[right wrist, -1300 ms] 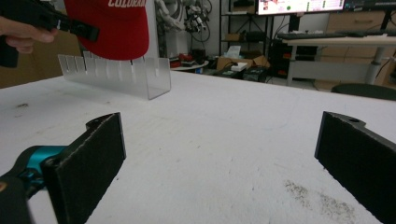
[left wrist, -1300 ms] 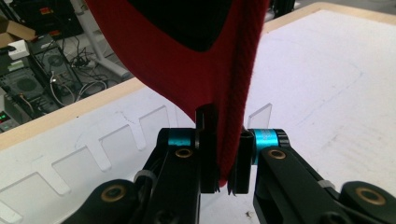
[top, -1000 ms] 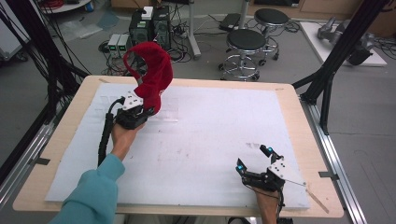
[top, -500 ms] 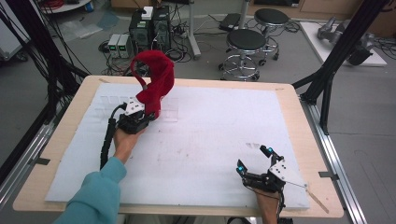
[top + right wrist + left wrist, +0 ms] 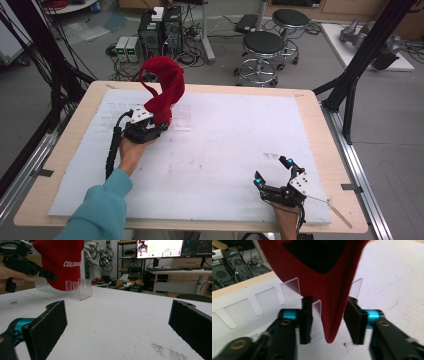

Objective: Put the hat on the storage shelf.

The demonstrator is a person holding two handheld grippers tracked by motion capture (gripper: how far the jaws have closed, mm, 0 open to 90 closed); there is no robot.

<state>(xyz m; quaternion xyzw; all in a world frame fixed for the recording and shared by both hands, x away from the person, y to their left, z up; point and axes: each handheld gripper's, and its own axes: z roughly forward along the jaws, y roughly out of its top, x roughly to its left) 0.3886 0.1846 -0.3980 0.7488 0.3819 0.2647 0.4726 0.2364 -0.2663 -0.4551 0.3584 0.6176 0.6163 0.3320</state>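
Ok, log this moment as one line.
left gripper: open, jaws either side of red cap | cap: over clear slotted rack | right gripper: open, idle on table

We look down from above the table (image 5: 210, 165). Two low cams sit near its top; all share a red cap (image 5: 162, 90).

Left gripper (image 5: 161, 121) far left, jaws parted, right gripper (image 5: 274, 172) near right, jaws wide apart
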